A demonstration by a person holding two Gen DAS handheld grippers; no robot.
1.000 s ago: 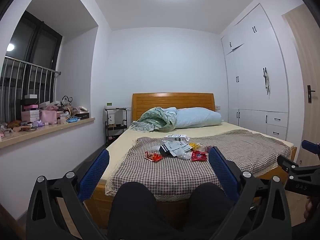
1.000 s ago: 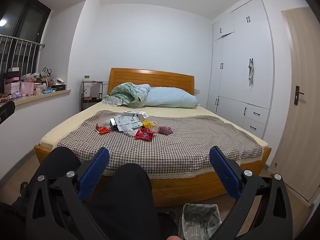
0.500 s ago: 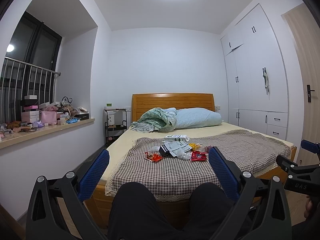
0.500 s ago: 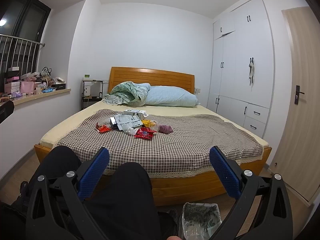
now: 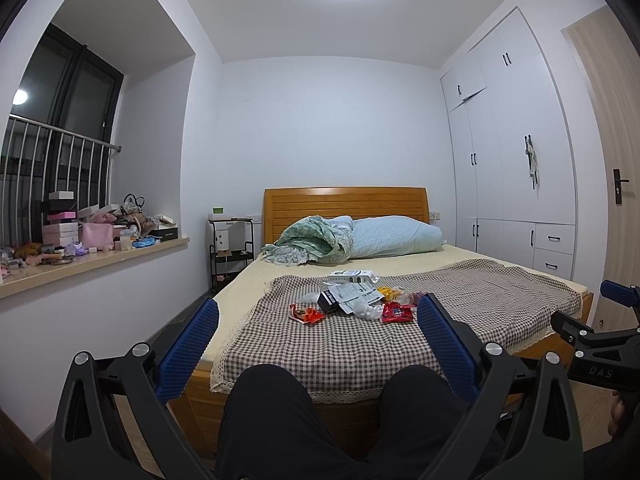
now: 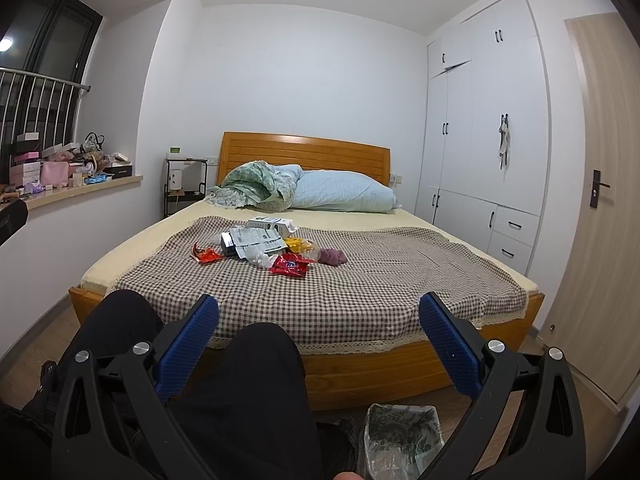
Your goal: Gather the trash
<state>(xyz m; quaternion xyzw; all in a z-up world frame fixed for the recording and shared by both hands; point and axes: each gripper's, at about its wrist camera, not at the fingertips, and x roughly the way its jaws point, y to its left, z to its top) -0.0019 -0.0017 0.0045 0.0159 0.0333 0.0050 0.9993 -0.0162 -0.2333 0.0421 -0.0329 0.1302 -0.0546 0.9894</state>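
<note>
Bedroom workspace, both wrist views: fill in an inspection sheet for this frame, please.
Surface: bed with a checked cover; a pillow and bundled quilt at the headboard.
Job's things: trash pile mid-bed: red wrapper, orange-red wrapper, printed papers, a white carton, a purple lump. Lined bin on the floor at the bed's foot.
Clutter: boxes and bags crowd the window sill; a small rack stands beside the bed.
Grippers: left gripper and right gripper both open, empty, held well short of the trash, over the person's knees.
Cables: nothing seen.
Surroundings: white wardrobe, wooden door, ceiling light on.
</note>
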